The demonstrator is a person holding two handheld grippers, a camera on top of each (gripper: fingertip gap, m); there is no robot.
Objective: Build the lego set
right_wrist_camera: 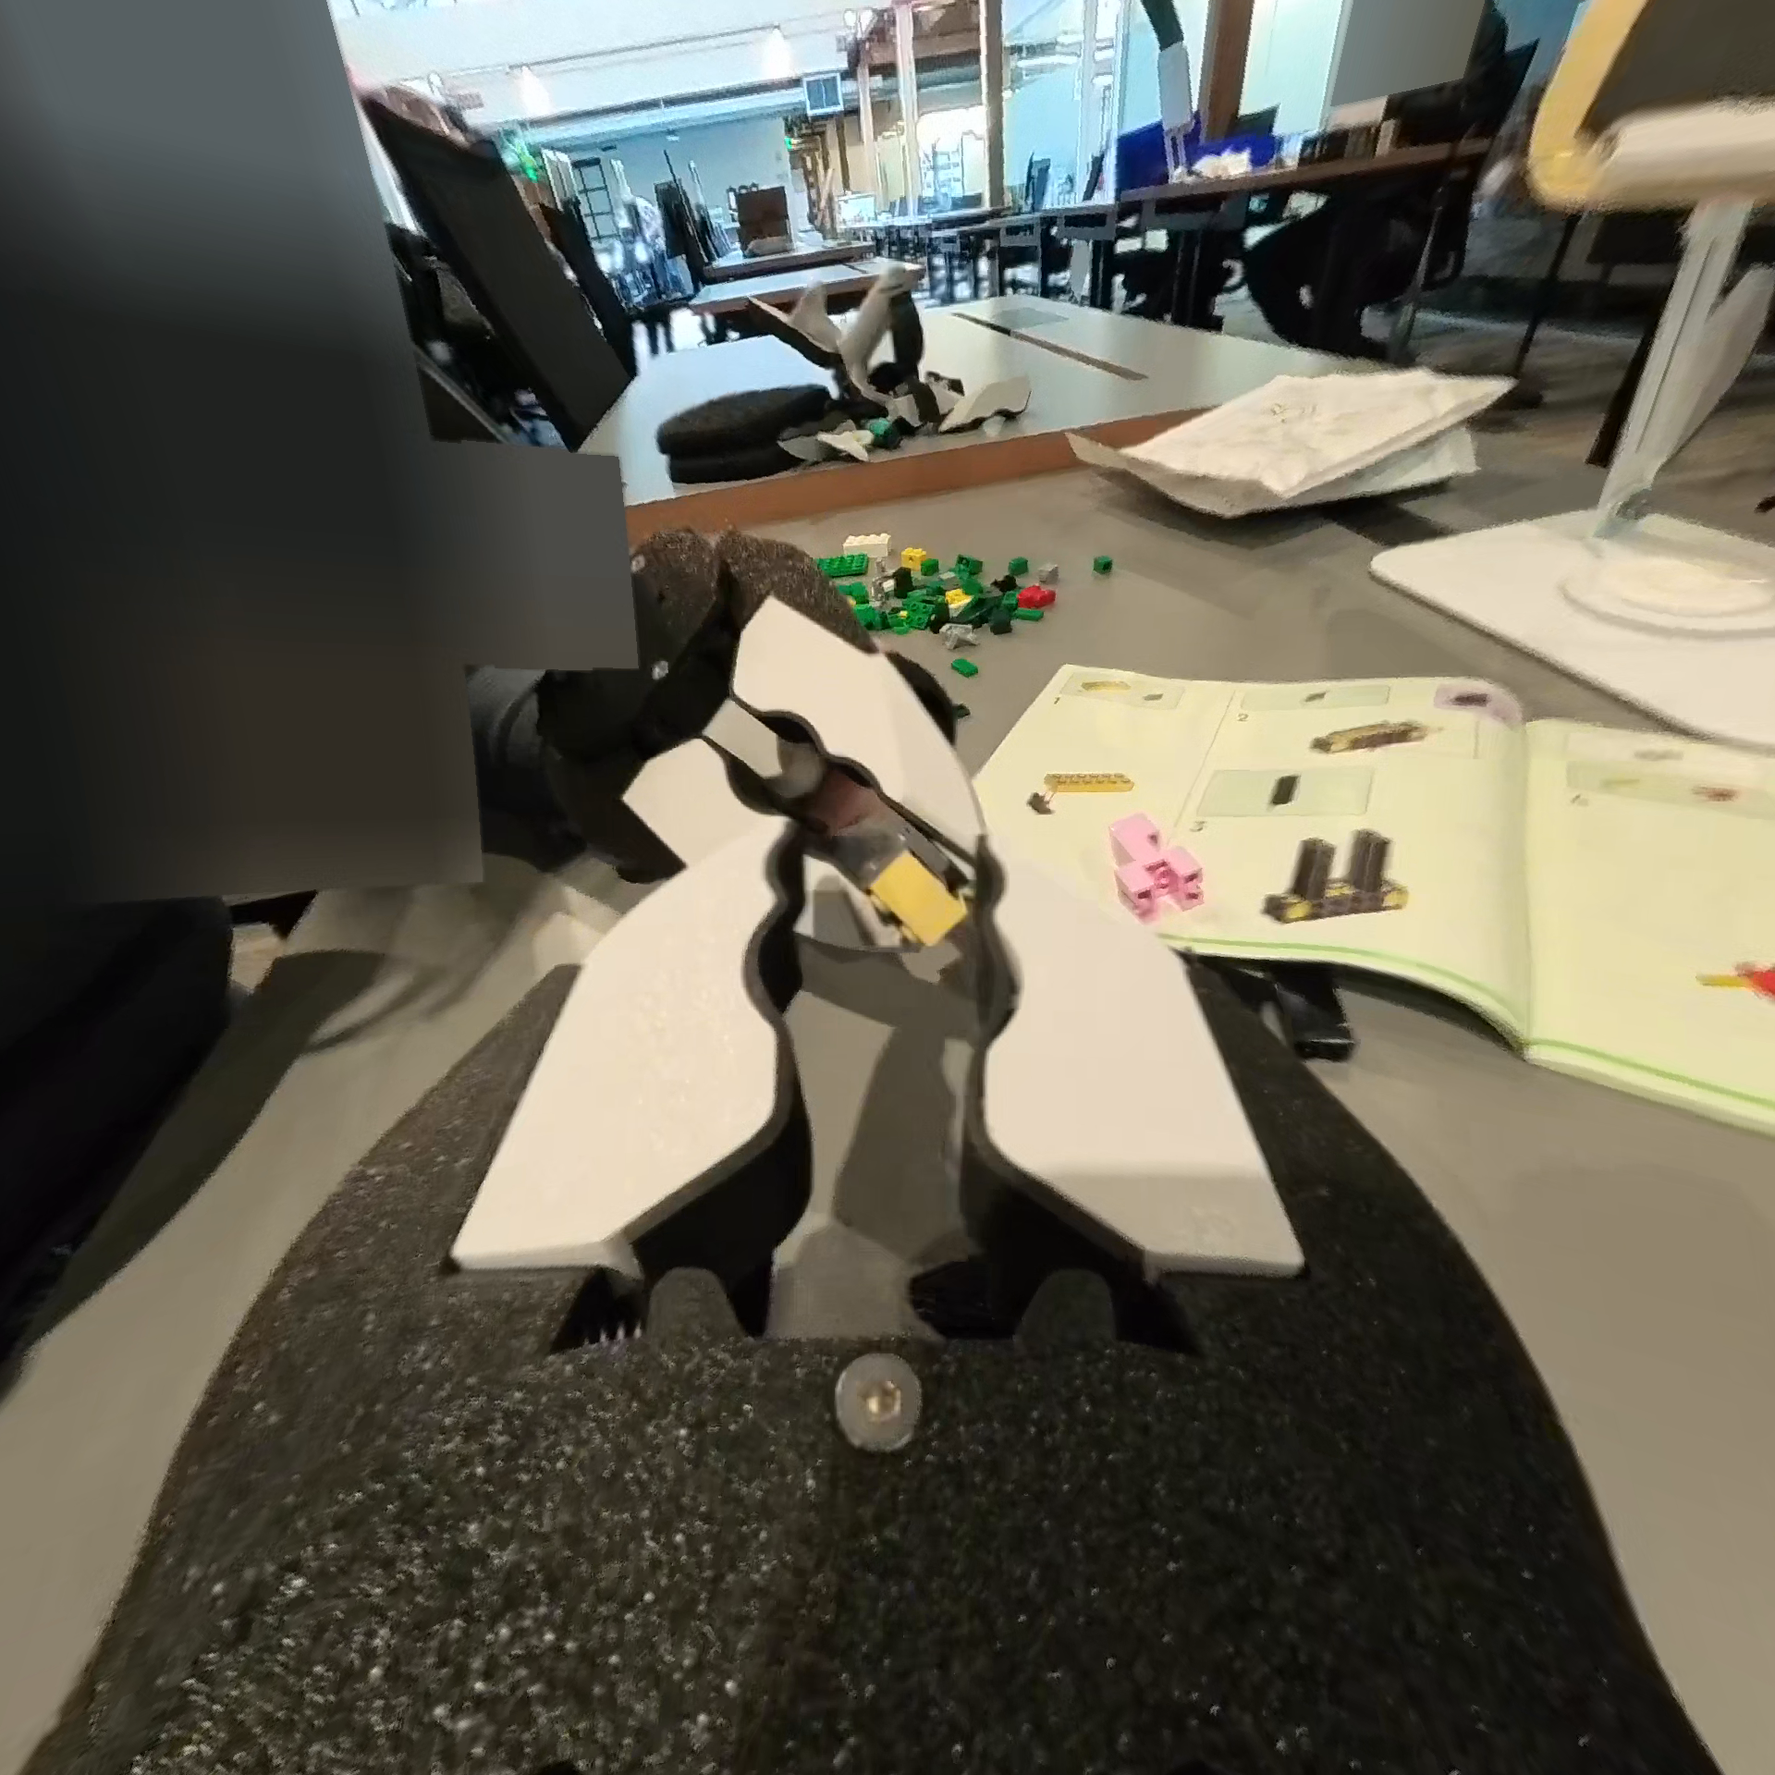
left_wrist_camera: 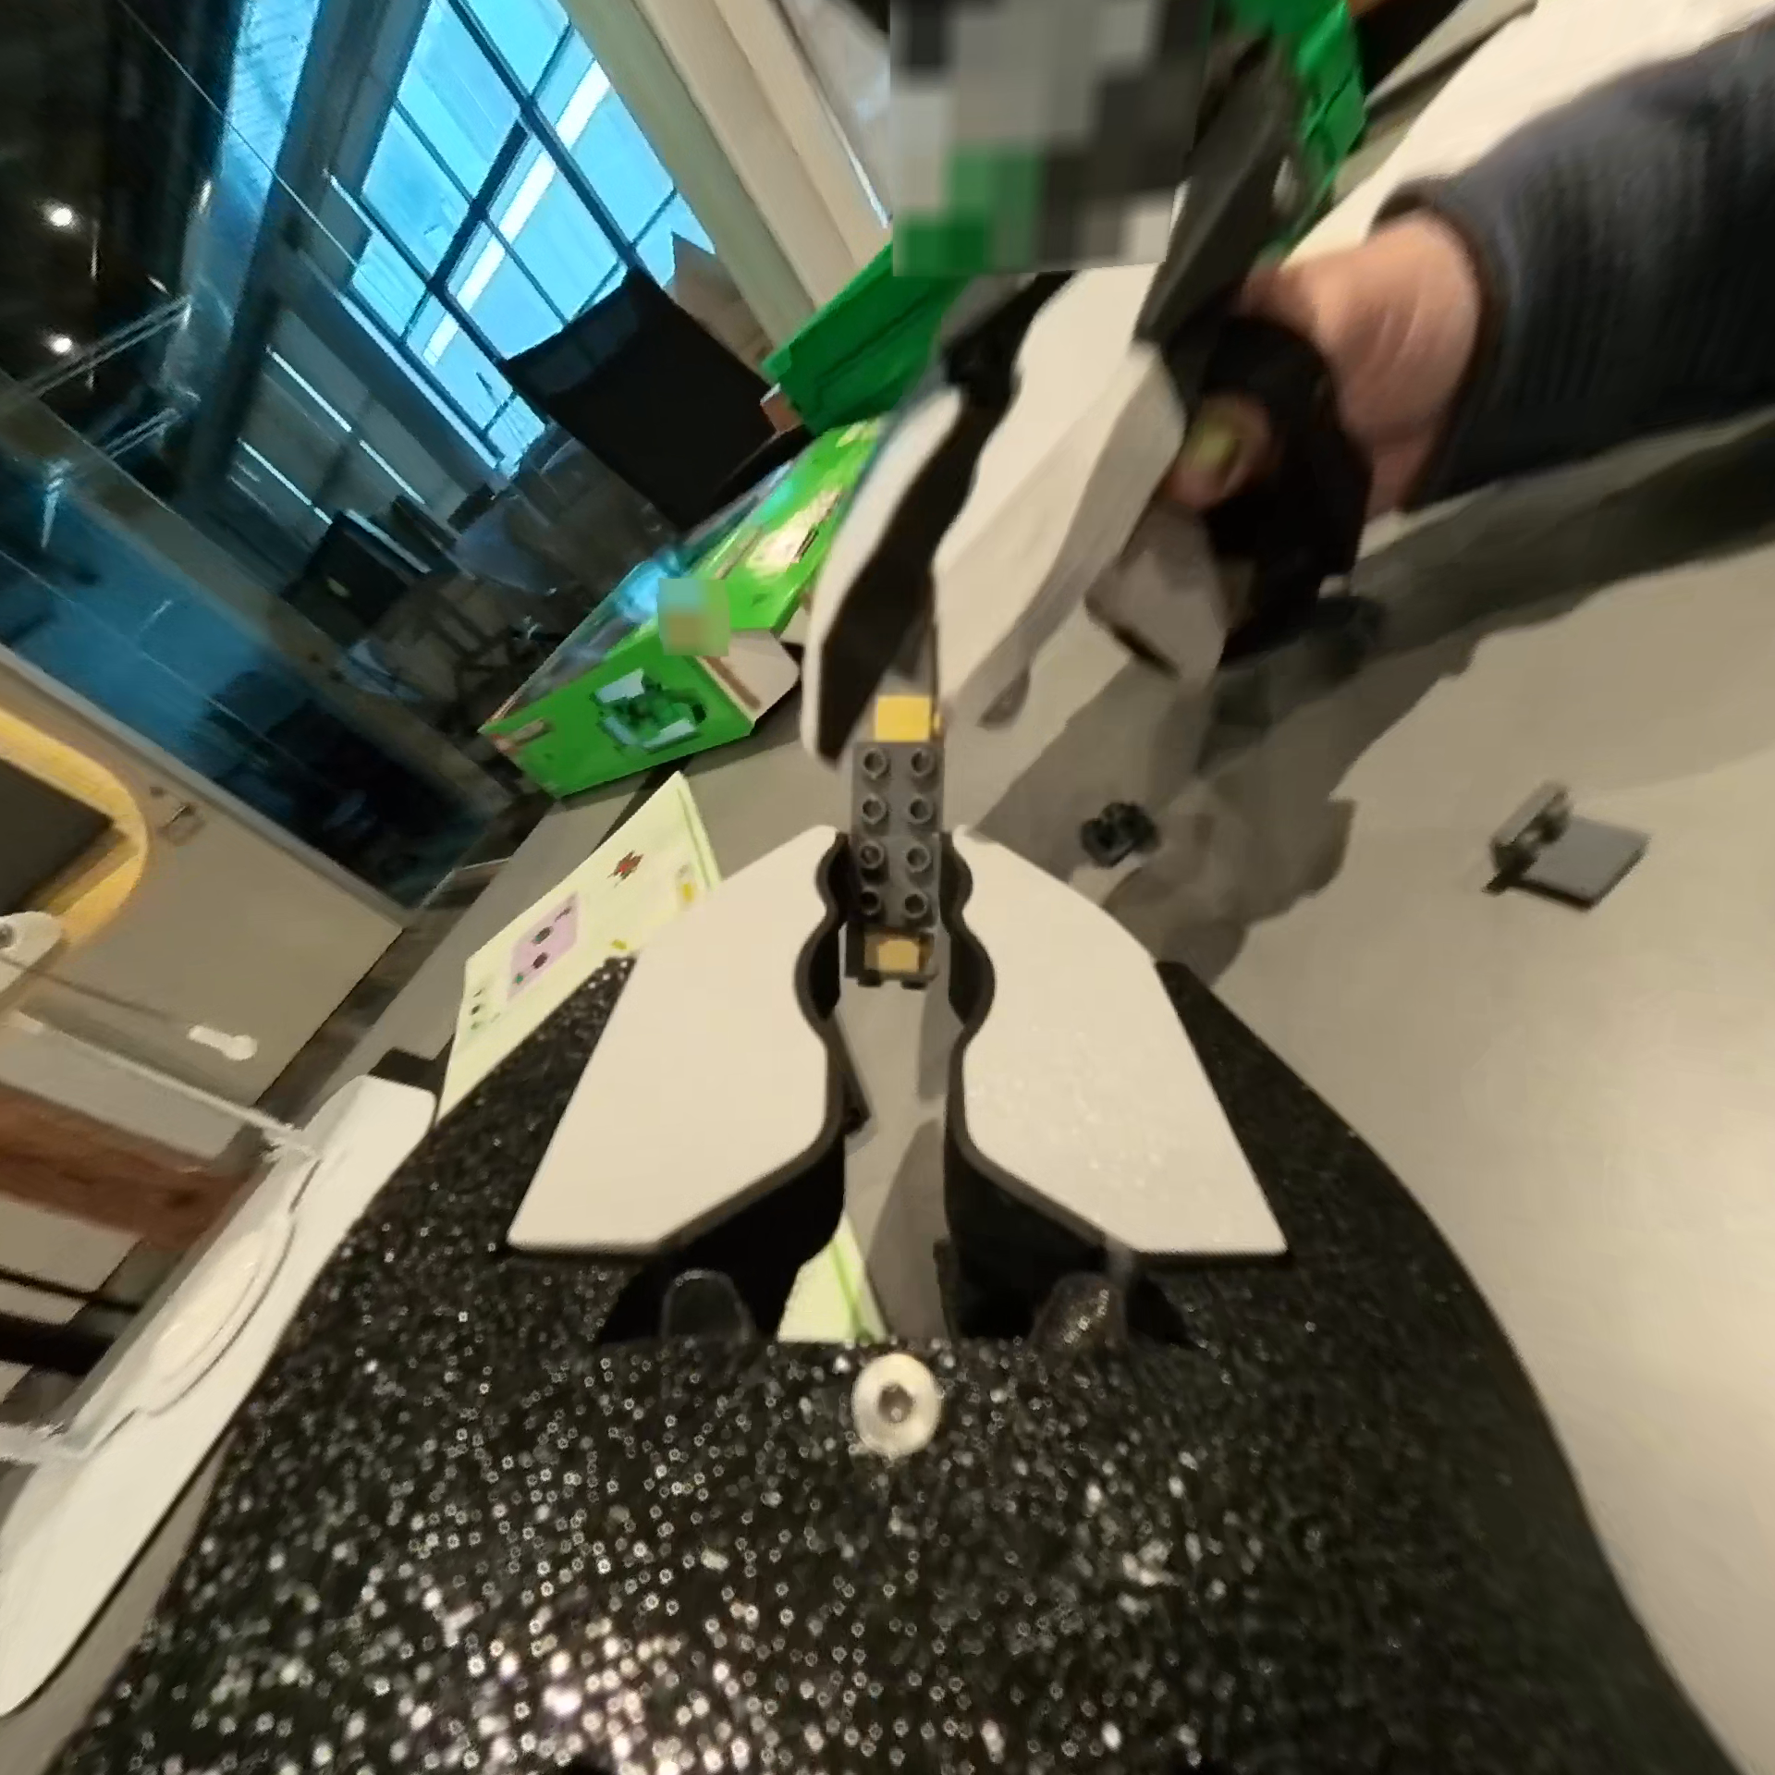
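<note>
My left gripper [left_wrist_camera: 893, 864] is shut on a dark grey studded Lego plate assembly [left_wrist_camera: 898, 826] with yellow pieces at both ends, held above the grey table [left_wrist_camera: 1441, 1009]. My right gripper [left_wrist_camera: 903, 692] comes in from the upper right, and its tips sit at the far yellow end [left_wrist_camera: 905, 717]. In the right wrist view my right gripper [right_wrist_camera: 884, 874] has its jaws part open around that yellow end [right_wrist_camera: 917, 898], which lies against the right finger with a gap on the left. The left gripper [right_wrist_camera: 864, 816] reaches in from the upper left.
A pile of loose green, yellow and red bricks [right_wrist_camera: 932, 595] lies farther back. An open instruction booklet [right_wrist_camera: 1345, 845] with a pink Lego figure [right_wrist_camera: 1153, 864] on it is at the right. A green box [left_wrist_camera: 653, 692], two dark pieces [left_wrist_camera: 1566, 845] and a white stand base [right_wrist_camera: 1633, 586] are on the table. Only a small space, under 4 cm, lies between the two pairs of fingers.
</note>
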